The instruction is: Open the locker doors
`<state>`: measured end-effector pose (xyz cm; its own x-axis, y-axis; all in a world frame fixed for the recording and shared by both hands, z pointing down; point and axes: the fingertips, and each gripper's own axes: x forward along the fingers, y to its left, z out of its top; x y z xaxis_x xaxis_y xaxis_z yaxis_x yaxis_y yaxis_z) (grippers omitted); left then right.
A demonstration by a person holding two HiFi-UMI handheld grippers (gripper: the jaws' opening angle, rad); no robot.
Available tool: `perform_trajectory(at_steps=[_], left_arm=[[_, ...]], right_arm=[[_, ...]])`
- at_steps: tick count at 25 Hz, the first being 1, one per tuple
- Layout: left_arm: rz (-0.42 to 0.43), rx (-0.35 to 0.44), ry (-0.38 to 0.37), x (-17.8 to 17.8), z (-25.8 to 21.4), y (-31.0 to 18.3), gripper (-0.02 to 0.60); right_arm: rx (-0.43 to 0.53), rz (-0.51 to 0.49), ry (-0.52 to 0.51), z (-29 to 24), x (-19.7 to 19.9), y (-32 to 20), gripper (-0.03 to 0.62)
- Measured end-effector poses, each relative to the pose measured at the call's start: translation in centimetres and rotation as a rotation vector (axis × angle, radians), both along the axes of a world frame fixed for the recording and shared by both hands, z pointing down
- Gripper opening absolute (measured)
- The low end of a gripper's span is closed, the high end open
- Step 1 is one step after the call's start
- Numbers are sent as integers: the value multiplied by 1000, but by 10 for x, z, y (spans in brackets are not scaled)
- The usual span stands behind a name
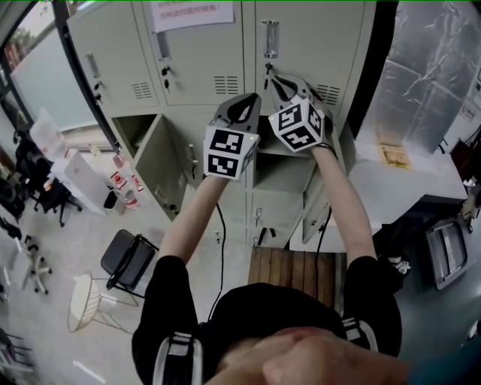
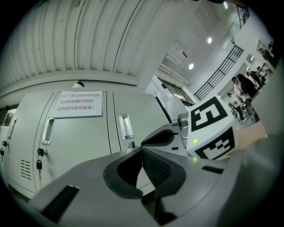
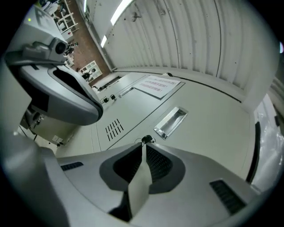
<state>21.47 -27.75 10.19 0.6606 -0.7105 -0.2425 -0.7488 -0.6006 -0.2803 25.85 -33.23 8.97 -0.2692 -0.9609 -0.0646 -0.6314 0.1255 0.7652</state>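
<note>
A bank of grey lockers (image 1: 203, 75) stands in front of me. Its upper doors are closed. My right gripper (image 1: 275, 80) (image 3: 144, 145) is at the upper right door (image 1: 308, 37) (image 3: 204, 111), just below the recessed handle (image 1: 270, 36) (image 3: 170, 123). Its jaws are shut on the small black key (image 1: 268, 69) (image 3: 146, 140) in that door's lock. My left gripper (image 1: 245, 105) (image 2: 142, 148) hangs shut and empty beside it, in front of the door with a paper notice (image 1: 192, 11) (image 2: 81, 102). The right gripper's marker cube (image 2: 212, 128) shows in the left gripper view.
Lower locker doors stand open, one swung out at the left (image 1: 159, 169). Bottles (image 1: 124, 184), a black chair (image 1: 128, 259) and a white wire stool (image 1: 86, 301) are on the floor to the left. A grey table (image 1: 406, 184) stands at the right. A wooden pallet (image 1: 297, 271) lies below.
</note>
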Motion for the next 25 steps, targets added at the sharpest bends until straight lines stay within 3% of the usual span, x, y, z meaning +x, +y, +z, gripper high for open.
perform_trajectory(at_steps=[3, 6, 17, 21, 25], left_arm=[[13, -2, 14, -4, -4, 2, 11], [16, -20, 40, -11, -2, 3, 11], [-14, -27, 71, -43, 4, 5, 11], [-21, -41, 96, -53, 8, 4, 11], [-26, -57, 97, -55, 15, 2, 11]], right_arm=[[15, 18, 49, -3, -2, -8, 39], [14, 28, 97, -3, -2, -14, 98], [45, 38, 259, -10, -13, -32, 112], [51, 3, 254, -12, -13, -32, 104], [45, -14, 166, -13, -13, -31, 101]])
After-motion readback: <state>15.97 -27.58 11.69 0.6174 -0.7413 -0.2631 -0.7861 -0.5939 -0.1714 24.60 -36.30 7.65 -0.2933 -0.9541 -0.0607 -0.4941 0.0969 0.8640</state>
